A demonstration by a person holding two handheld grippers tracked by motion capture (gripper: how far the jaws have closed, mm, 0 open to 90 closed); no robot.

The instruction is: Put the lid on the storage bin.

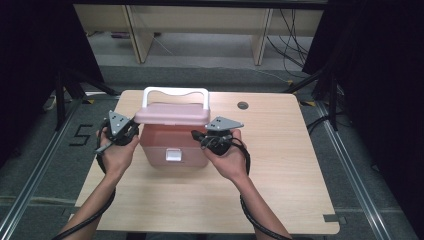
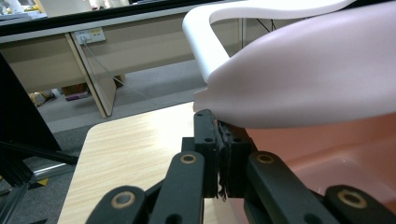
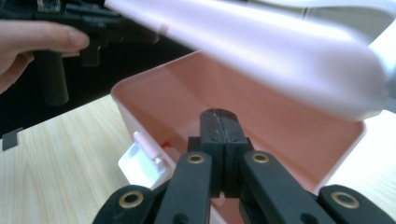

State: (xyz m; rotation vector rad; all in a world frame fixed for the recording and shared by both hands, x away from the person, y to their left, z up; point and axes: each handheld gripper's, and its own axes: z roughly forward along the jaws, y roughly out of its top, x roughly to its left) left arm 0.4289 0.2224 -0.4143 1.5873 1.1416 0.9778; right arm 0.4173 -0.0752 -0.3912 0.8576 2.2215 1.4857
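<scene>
Pink plastic storage box [image 1: 172,145] sits near the middle of a light wood-grain counter [image 1: 280,190] in the high view, its paler pink lid [image 1: 172,116] raised off the body and its white carry handle [image 1: 175,94] standing up behind. A white latch [image 1: 174,155] hangs on the front wall facing the person. The left tool [image 1: 131,131] is held at the box's left end, just under the lid's edge, and the right tool [image 1: 199,136] at the right end, likewise beneath the lid's rim. Each is gripped by a bare hand, with black cables trailing back along the forearms. A round cable hole [image 1: 242,105] marks the counter's far side.

From the left gripper view, the left tool [image 2: 219,135] has its black jaws pressed together with nothing between them, the tips sitting right under the overhanging lid [image 2: 308,84] and against the box's upper rim [image 2: 327,149]. The white handle [image 2: 205,51] curves overhead, and bare counter [image 2: 135,158] stretches away to the left.

From the right gripper view, the right tool [image 3: 219,119] is also closed on itself, jaws meeting flush and holding nothing, pointing into the open mouth of the box [image 3: 280,126]. The lid [image 3: 261,51] slants above it, lifted clear of the rim. The white latch [image 3: 140,163] hangs off the front wall at lower left, and the other hand [image 3: 32,46] with its tool shows at the far end of the box.
</scene>
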